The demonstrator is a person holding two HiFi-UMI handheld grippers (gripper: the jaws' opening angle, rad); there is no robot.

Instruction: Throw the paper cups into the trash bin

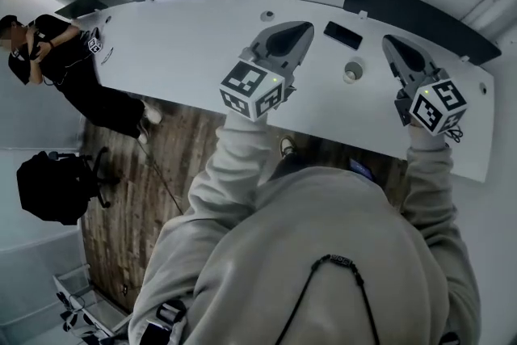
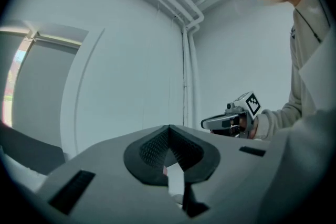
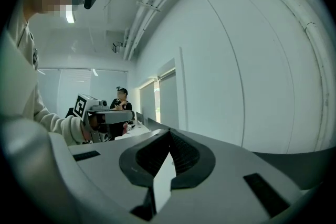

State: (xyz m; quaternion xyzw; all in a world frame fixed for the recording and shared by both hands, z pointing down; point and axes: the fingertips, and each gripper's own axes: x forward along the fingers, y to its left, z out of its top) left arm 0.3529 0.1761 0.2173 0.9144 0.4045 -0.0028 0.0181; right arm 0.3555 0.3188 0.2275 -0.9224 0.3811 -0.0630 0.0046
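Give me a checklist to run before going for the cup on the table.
1. Cup found: ok. The cup stands upright on the table, between the two tools.
2. Left tool empty: ok, nothing between its jaws.
3. Right tool empty: ok, nothing held.
4. Jaws open for a grasp: not ok, both pairs are together.
5. Phone clear of the cup: ok, it lies apart, farther back.
6. Way to the bin: cannot tell, no view shows a bin.
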